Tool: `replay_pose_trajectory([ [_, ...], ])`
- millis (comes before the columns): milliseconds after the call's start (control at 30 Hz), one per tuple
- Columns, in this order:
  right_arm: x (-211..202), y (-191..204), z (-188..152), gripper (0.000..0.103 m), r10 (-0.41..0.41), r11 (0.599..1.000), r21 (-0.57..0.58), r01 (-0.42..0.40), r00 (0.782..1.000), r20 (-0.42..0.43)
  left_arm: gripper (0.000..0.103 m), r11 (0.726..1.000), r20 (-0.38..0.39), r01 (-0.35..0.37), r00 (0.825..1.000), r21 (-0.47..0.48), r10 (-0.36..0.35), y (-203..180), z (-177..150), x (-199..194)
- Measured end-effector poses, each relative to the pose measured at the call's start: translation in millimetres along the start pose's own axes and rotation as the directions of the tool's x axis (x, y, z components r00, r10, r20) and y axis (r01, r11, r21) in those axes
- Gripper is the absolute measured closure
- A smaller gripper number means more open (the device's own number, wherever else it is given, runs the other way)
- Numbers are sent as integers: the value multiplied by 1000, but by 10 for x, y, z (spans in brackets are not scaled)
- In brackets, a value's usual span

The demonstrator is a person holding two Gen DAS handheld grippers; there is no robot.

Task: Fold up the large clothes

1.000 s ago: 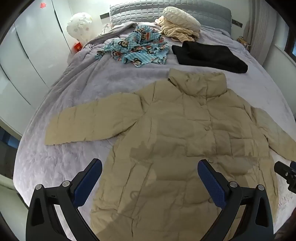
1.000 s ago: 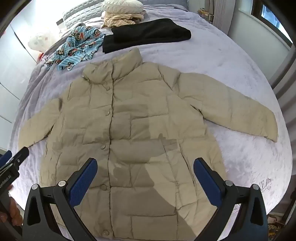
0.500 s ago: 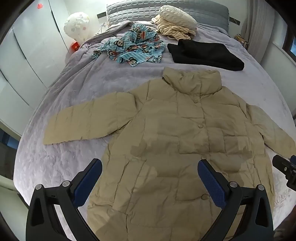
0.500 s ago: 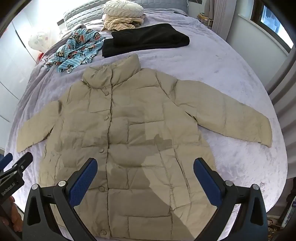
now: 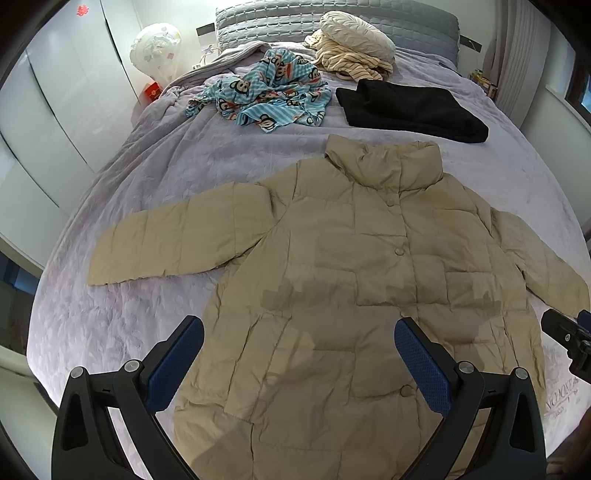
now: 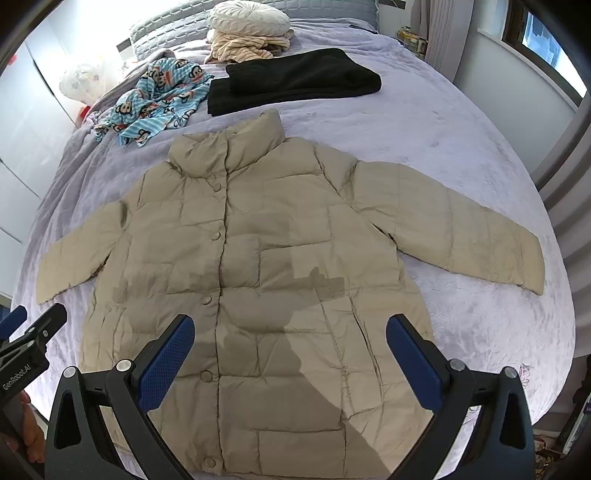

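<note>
A beige quilted puffer jacket (image 5: 362, 266) (image 6: 258, 258) lies flat and buttoned on the lilac bed cover (image 5: 147, 184) (image 6: 461, 140), collar towards the headboard, both sleeves spread out sideways. My left gripper (image 5: 299, 354) hovers above the jacket's lower left part, open, nothing between its blue pads. Over the lower hem hangs my right gripper (image 6: 290, 350), open as well and empty. Each gripper shows at the edge of the other's view: the right gripper (image 5: 569, 339), the left gripper (image 6: 26, 343).
Behind the jacket lie a folded black garment (image 5: 410, 110) (image 6: 291, 81), a crumpled blue monkey-print garment (image 5: 266, 96) (image 6: 155, 103), and a cream striped pile under a round cushion (image 5: 354, 48) (image 6: 247, 29). White wardrobe doors (image 5: 55, 110) stand left; a window (image 6: 543, 33) right.
Both grippers have drawn back towards the foot of the bed, so more of the jacket's hem and sleeves shows. The jacket has not moved, and both grippers stay open.
</note>
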State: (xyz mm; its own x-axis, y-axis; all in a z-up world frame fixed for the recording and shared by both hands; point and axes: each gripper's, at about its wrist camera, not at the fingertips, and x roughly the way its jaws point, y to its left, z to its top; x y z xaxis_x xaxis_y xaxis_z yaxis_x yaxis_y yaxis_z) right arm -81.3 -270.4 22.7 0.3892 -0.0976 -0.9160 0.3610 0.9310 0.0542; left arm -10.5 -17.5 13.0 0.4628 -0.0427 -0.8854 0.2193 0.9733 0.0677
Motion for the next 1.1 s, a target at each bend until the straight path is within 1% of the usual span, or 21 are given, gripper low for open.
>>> replay_pose_trajectory([
  [33,58,-37,32,0,3,1000,0,-3,1000,-7,0,1000,-1,1,1000,0,-1,-1,-2,-1],
  [600,20,-3,27,0,4,1000,-6,-4,1000,-4,0,1000,0,-2,1000,-6,2,-46,-75,-19],
  [667,22,10,19,0,2,1000,-6,-2,1000,-2,0,1000,-2,-1,1000,-3,1,-6,-34,-5],
  [967,18,16,26,0,4,1000,-2,-4,1000,-5,0,1000,-8,3,1000,-4,-3,-21,-80,-22],
  [1100,26,47,23,0,4,1000,0,-4,1000,-5,0,1000,-10,4,1000,-3,-4,-9,-30,-1],
])
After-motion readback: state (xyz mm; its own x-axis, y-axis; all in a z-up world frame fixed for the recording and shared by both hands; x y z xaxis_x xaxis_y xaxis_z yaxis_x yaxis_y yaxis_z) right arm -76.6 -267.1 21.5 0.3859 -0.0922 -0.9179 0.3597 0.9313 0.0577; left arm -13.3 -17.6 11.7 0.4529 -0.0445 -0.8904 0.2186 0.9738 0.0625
